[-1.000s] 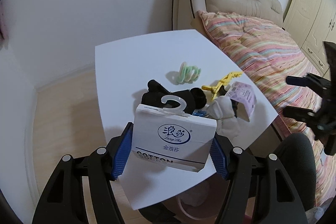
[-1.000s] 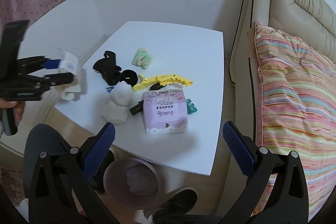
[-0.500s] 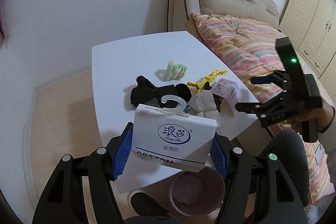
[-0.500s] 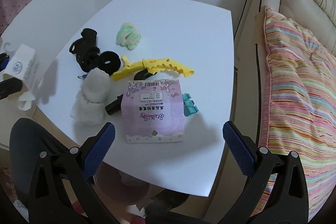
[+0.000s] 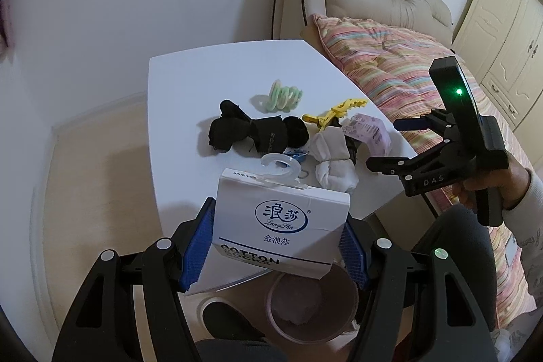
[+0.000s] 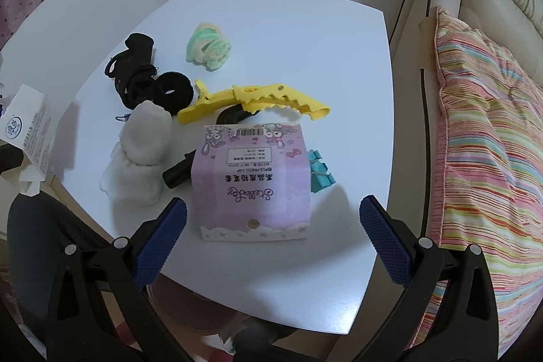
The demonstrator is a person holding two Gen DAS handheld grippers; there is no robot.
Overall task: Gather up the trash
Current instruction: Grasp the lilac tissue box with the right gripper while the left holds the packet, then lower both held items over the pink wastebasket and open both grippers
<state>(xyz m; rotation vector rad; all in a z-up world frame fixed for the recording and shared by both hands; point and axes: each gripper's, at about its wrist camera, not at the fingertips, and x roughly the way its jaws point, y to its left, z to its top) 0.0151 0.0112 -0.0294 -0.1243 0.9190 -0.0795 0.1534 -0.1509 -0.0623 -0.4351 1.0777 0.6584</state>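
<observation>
My left gripper (image 5: 276, 240) is shut on a white cotton-socks package (image 5: 280, 223) with a clear hook, held above the pink trash bin (image 5: 312, 307) by the table's near edge. The package also shows at the left edge of the right wrist view (image 6: 27, 131). My right gripper (image 6: 271, 240) is open, its fingers on either side of the near end of a pink cartoon-printed box (image 6: 253, 178) on the white table (image 6: 305, 39). The right gripper shows in the left wrist view (image 5: 404, 141), beside the pink box (image 5: 368, 131).
On the table lie a yellow hair clip (image 6: 254, 100), black hair ties and black cloth (image 6: 149, 83), a white sock bundle (image 6: 141, 151), a green scrunchie (image 6: 208, 48) and teal binder clips (image 6: 319, 172). A bed with a striped quilt (image 6: 482, 141) flanks the table's right.
My right gripper has moved forward and down to the pink box, which now lies between its open fingers. My left gripper, still holding the package, has drawn back over the bin.
</observation>
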